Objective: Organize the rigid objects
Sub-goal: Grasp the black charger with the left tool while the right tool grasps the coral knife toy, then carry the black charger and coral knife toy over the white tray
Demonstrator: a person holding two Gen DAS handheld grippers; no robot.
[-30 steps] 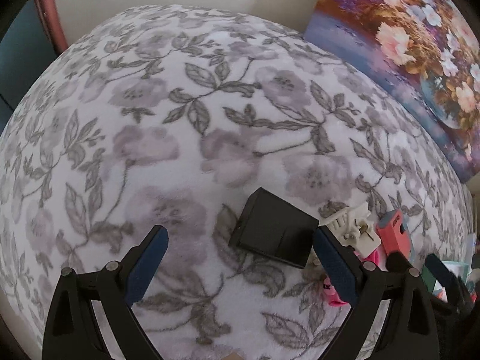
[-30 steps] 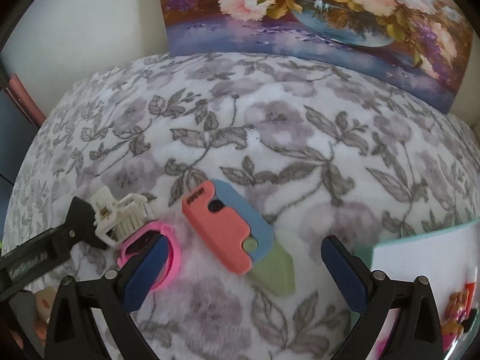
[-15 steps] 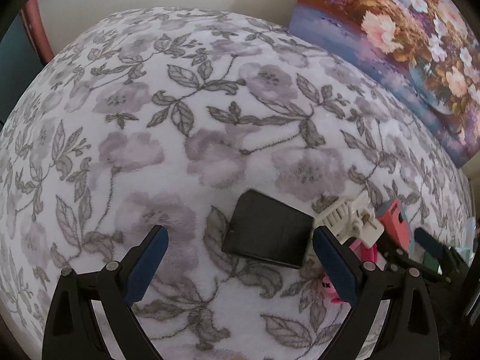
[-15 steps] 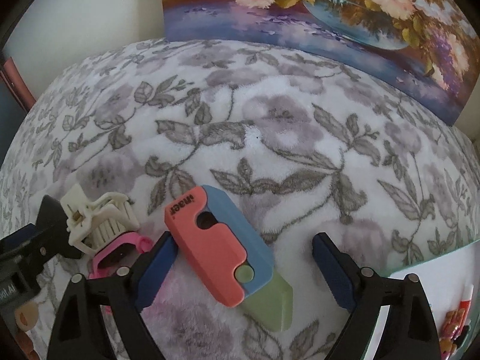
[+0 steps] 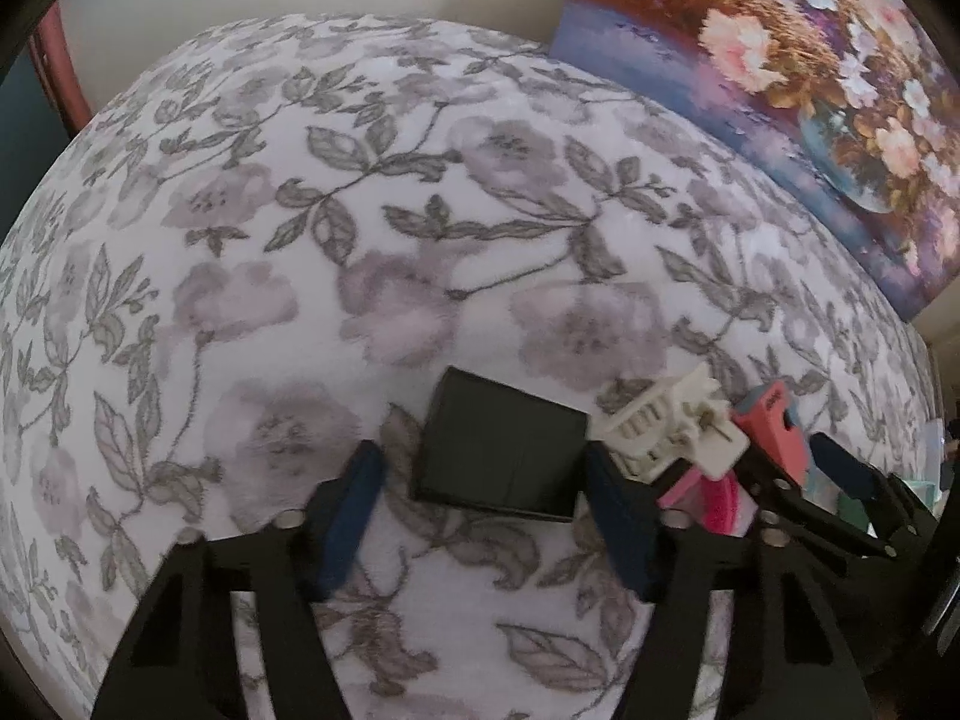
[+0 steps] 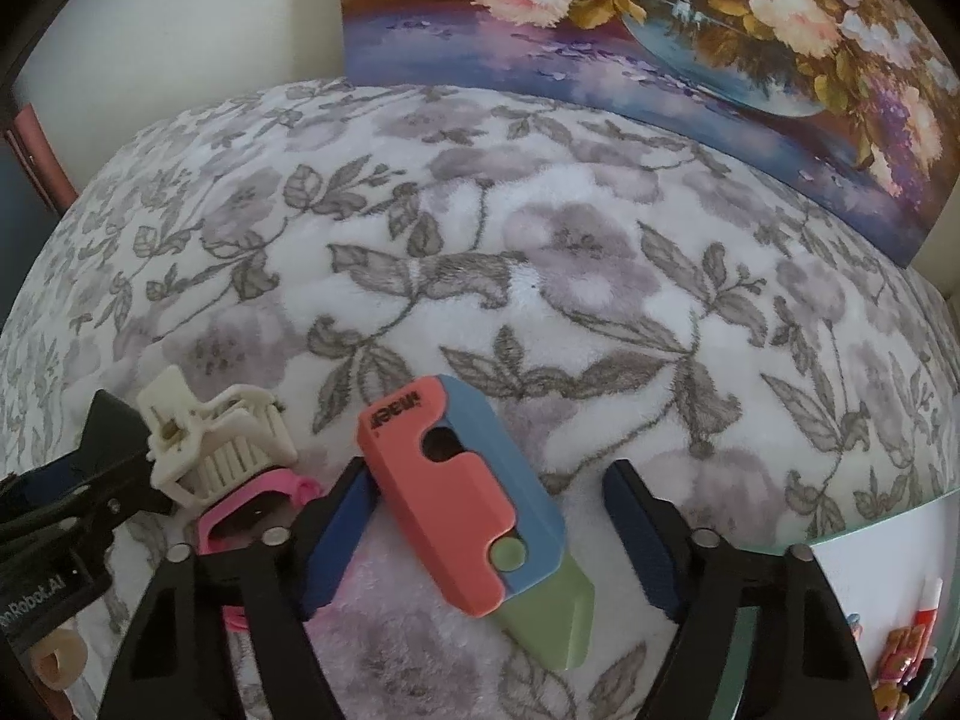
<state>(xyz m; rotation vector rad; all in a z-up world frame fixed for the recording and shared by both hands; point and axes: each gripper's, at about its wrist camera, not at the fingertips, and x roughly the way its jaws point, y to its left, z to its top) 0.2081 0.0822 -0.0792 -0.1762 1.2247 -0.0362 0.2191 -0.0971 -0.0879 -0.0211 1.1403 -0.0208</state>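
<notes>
A blanket printed with grey leaves and mauve flowers covers the whole work surface; a flower painting leans on the pale wall behind it. In the left wrist view, the left gripper points steeply down with its jaws about half open and closing. A flat black box lies on the blanket between the blue pads: the right pad appears to meet the box's right edge, while the left pad is still clear of it. Just right of the box lies a white hair clip, which rests partly on a pink ring. Further right, the right gripper is also tilted downward, its jaws a little over half open and closing. Between them, lying diagonally on the blanket, is a toy knife with a coral and blue body and a pale green blade. The left pad touches or nearly touches its coral side; the right pad stands apart from it. In the right wrist view, the hair clip and pink ring sit close beside this gripper's left finger, with the black tip of the left gripper just beyond. At the far right edge lies a white card with small stickers.
</notes>
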